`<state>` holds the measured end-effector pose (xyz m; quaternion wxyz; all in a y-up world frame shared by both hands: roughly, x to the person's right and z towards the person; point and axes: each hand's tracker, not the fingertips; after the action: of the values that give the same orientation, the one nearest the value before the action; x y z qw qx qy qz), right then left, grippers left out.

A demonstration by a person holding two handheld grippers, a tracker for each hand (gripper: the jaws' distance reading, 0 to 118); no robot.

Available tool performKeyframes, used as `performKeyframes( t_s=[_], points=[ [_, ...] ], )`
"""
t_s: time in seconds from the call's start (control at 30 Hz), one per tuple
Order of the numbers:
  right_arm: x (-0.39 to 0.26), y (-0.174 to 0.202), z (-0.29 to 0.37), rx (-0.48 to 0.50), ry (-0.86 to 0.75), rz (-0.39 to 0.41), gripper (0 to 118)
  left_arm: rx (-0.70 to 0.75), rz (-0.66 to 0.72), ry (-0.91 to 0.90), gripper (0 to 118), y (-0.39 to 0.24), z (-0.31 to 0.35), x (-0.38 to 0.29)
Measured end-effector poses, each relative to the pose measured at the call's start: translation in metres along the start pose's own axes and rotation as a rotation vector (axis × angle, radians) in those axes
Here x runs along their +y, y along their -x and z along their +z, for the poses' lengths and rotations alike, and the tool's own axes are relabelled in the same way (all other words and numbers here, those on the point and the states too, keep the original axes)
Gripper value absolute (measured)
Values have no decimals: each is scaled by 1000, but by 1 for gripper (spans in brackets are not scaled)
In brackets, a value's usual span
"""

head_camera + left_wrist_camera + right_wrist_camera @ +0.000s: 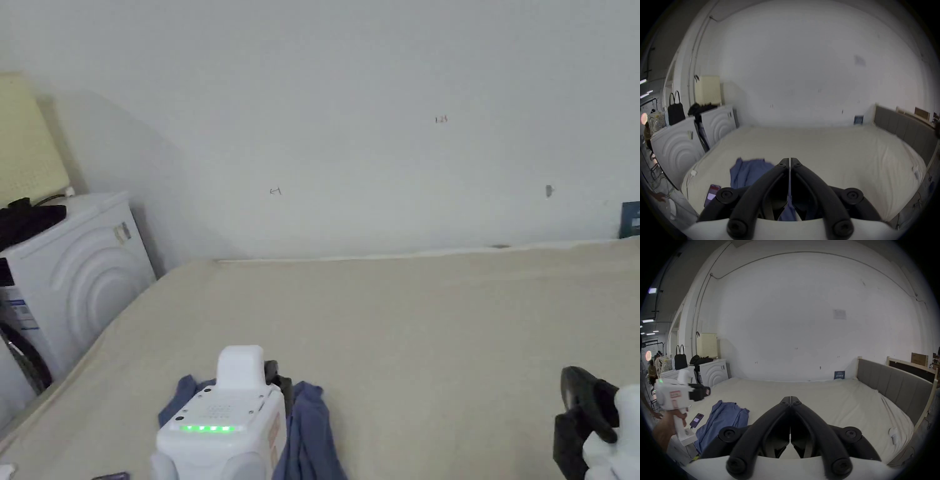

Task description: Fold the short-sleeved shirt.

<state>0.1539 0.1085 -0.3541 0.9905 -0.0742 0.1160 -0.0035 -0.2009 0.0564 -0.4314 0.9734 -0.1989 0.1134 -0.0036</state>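
My left gripper [789, 160] has jaws pressed together with nothing between the tips, hanging above the blue shirt [724, 416], which lies crumpled on the bed [406, 312] near its front-left edge beside a phone [696, 417]. My right gripper [791, 398] is clenched empty too, over bare sheet well right of the shirt.

Plain blue shirt [724, 417] on cream bed sheet [406, 325]; white gripper [222, 425] body with green lights, black jaws; grey headboard [893, 384].

Your blue shirt [724, 417] lies crumpled in a loose heap; near-left part of the cream bed [818, 395]; unfolded.
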Motion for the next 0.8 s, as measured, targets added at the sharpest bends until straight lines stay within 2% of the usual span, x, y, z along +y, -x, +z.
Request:
performKeyframes(
  t_s=[0.17, 0.2, 0.23, 0.27, 0.3, 0.47, 0.53, 0.63, 0.7, 0.73, 0.77, 0.8],
  points=[
    [-22, -9, -26, 19, 47, -63, 0, -47, 3, 236, 5, -5, -110, -46],
    [-26, -12, -30, 18, 55, -71, 0, -19, -11, 294, 18, -9, -130, -58],
    [-30, -15, -35, 13, 69, -76, 0, 11, -41, 337, 47, -12, -149, -70],
    [-33, -19, -39, 6, 82, -76, 0, 13, -51, 387, 96, -12, -162, -80],
    [-36, -22, -43, -3, 95, -76, 0, 7, -30, 443, 118, -11, -179, -93],
    [-53, -37, -58, -49, 142, -86, 0, 46, -117, 530, 118, -13, -216, -140],
    [-58, -40, -64, -56, 161, -90, 0, 42, -111, 540, 118, -8, -220, -152],
    [-65, -39, -70, -57, 186, -74, 0, 14, -40, 554, 117, 6, -222, -161],
    [-68, -36, -74, -53, 197, -67, 0, 4, 21, 556, 110, 13, -221, -161],
    [-70, -34, -76, -46, 204, -68, 0, -22, 42, 531, 95, 14, -219, -159],
    [-70, -33, -77, -37, 207, -70, 0, -24, 48, 489, 58, 14, -212, -153],
    [-70, -31, -78, -28, 209, -71, 0, 23, 30, 463, 15, 14, -208, -147]
  ],
)
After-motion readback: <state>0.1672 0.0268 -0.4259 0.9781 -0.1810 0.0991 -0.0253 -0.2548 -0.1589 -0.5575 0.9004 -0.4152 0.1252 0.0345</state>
